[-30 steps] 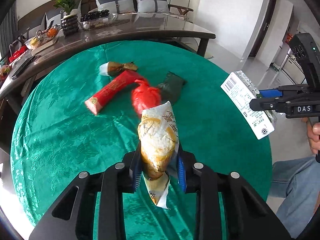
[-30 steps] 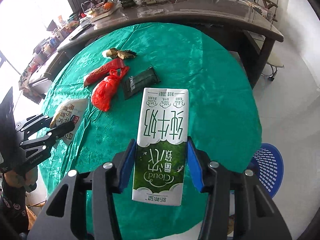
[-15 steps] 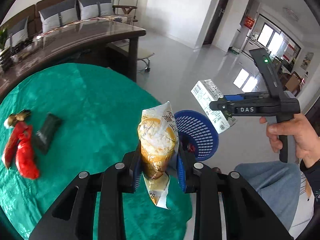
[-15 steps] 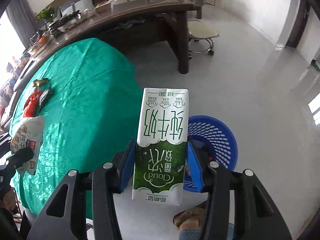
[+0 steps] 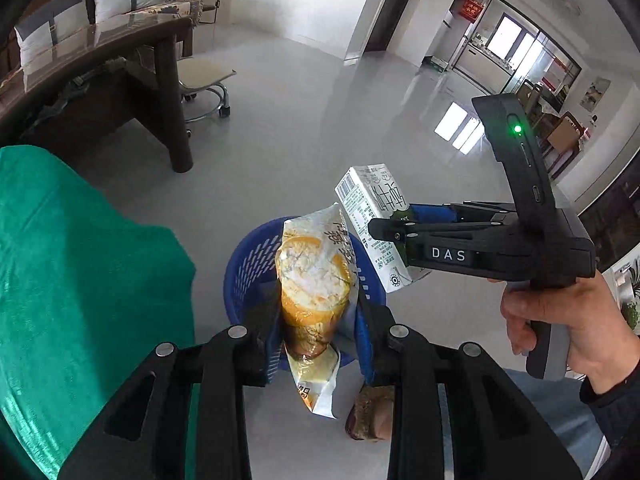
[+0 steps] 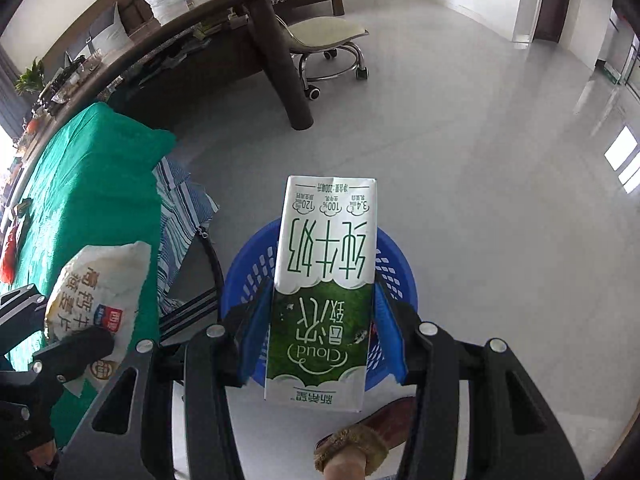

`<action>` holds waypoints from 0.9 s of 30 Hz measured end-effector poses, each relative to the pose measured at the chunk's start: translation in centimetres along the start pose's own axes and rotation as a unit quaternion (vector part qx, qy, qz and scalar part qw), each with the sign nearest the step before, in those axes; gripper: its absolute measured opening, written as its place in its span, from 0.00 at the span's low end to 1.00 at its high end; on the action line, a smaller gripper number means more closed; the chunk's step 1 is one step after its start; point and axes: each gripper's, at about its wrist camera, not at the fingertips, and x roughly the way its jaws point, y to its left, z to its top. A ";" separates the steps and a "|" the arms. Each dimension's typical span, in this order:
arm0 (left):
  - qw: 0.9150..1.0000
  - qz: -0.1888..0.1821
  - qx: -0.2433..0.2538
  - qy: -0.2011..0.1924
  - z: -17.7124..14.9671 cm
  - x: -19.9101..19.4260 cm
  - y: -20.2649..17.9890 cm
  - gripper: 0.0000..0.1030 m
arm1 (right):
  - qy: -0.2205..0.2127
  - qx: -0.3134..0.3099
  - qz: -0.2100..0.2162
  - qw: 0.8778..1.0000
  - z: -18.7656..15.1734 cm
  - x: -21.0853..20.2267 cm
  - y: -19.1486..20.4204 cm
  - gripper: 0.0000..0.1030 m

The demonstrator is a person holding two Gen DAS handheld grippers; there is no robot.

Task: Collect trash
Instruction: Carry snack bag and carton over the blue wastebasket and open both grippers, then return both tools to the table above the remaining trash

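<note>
Two hand-held black grippers hang above a round blue plastic slotted basket (image 6: 394,264) standing on a glossy grey floor (image 6: 500,160). The left gripper (image 5: 318,330) carries a crinkled white-and-orange plastic snack packet (image 5: 314,276); its blue-padded jaws are opening, set narrowly, and the packet sits between them, upright, its lower tip hanging below the pads. In the left wrist view the packet covers the basket's middle, with the basket rim showing at nine o'clock of it. The right gripper (image 6: 322,332) is clamped at a medium width on a green-and-white rectangular milk carton (image 6: 324,288), which stands upside down along the fingers and hides the basket's centre in the right wrist view. From the left camera that same carton (image 5: 372,228) appears at two o'clock of the packet, just beside it, held out by a bare hand (image 5: 560,320) on the gripper's handle. A table under a green patterned cloth (image 5: 80,280) fills the nine o'clock side. A dark wooden counter (image 6: 224,12) and a cream stool on castors (image 6: 328,40) stand at twelve o'clock. A brown slipper (image 6: 368,436) shows at six o'clock, beside the basket.
</note>
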 end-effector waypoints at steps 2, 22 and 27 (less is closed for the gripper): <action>1.000 -0.002 -0.001 0.009 0.4 2.4 -0.3 0.30 | 0.003 0.007 0.005 1.000 0.0 0.5 -1.0 0.47; 0.995 0.065 -0.002 -0.071 -0.1 -1.5 1.0 0.95 | -0.097 0.050 -0.014 0.994 -0.1 -2.8 -3.5 0.96; 0.991 0.101 -0.003 -0.091 -4.9 -7.8 2.7 0.95 | -0.137 -0.033 -0.084 0.986 -0.7 -4.7 -0.2 0.95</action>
